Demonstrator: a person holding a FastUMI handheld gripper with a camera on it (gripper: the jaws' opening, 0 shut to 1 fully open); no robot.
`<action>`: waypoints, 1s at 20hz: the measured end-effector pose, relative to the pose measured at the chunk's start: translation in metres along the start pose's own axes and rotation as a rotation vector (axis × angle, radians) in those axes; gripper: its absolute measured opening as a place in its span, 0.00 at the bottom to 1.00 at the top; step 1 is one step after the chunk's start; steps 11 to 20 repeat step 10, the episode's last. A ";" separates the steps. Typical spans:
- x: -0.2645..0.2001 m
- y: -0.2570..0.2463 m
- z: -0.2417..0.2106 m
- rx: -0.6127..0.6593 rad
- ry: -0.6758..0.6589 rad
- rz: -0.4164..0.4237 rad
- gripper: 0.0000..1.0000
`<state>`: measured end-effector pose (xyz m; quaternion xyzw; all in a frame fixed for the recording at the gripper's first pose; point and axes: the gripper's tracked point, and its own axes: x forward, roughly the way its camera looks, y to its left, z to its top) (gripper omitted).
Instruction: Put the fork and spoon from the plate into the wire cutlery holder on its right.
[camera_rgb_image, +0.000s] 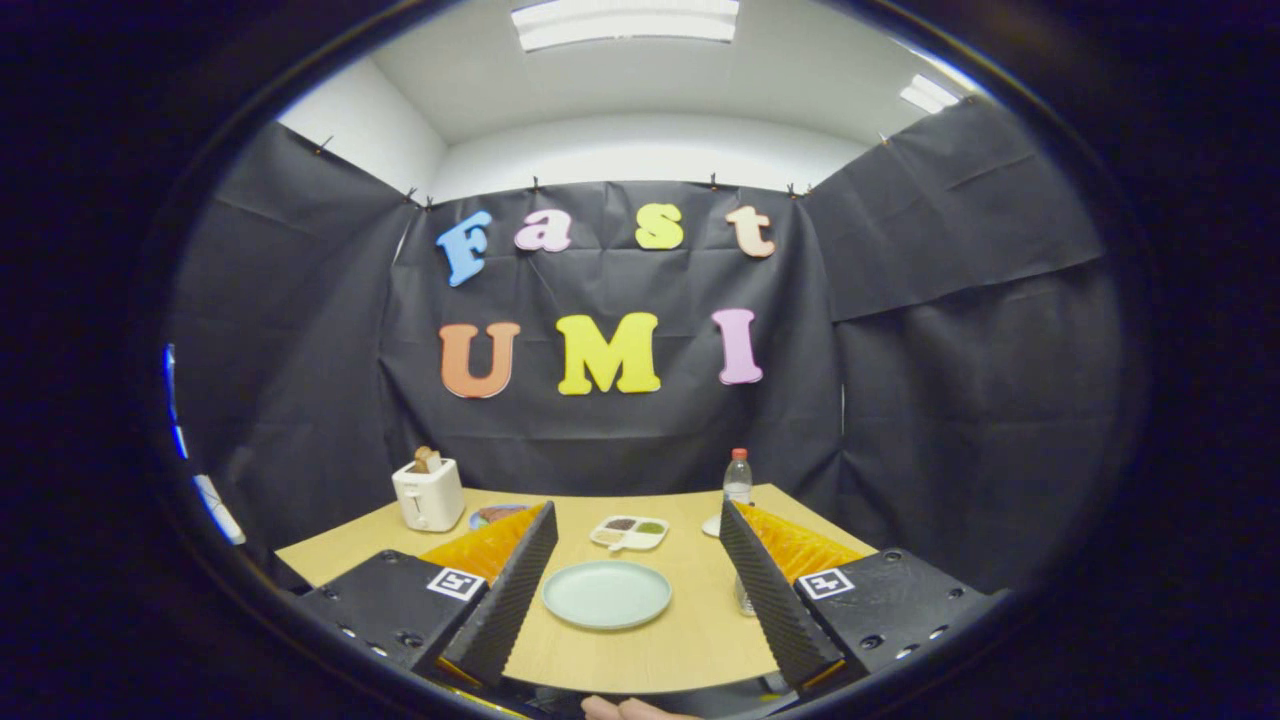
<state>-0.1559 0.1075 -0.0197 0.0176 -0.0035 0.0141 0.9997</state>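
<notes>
Hovering above a wooden table (690, 640), gripper (635, 575) with fingers spread wide, pale green plate (606, 594) between them at lower centre, white toaster (428, 494) left, water bottle (737, 478) beyond the right finger.

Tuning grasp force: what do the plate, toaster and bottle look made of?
Plate: matte pale green, likely ceramic or melamine; no glare. Toaster: smooth white shell, probably plastic. Bottle: clear plastic by its see-through body and cap. Gripper open, plate between its fingers.
</notes>
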 end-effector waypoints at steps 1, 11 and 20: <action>-0.005 0.003 0.000 -0.001 -0.003 0.005 0.98; -0.019 0.025 -0.007 -0.022 -0.001 0.007 0.97; -0.019 0.025 -0.007 -0.022 -0.001 0.007 0.97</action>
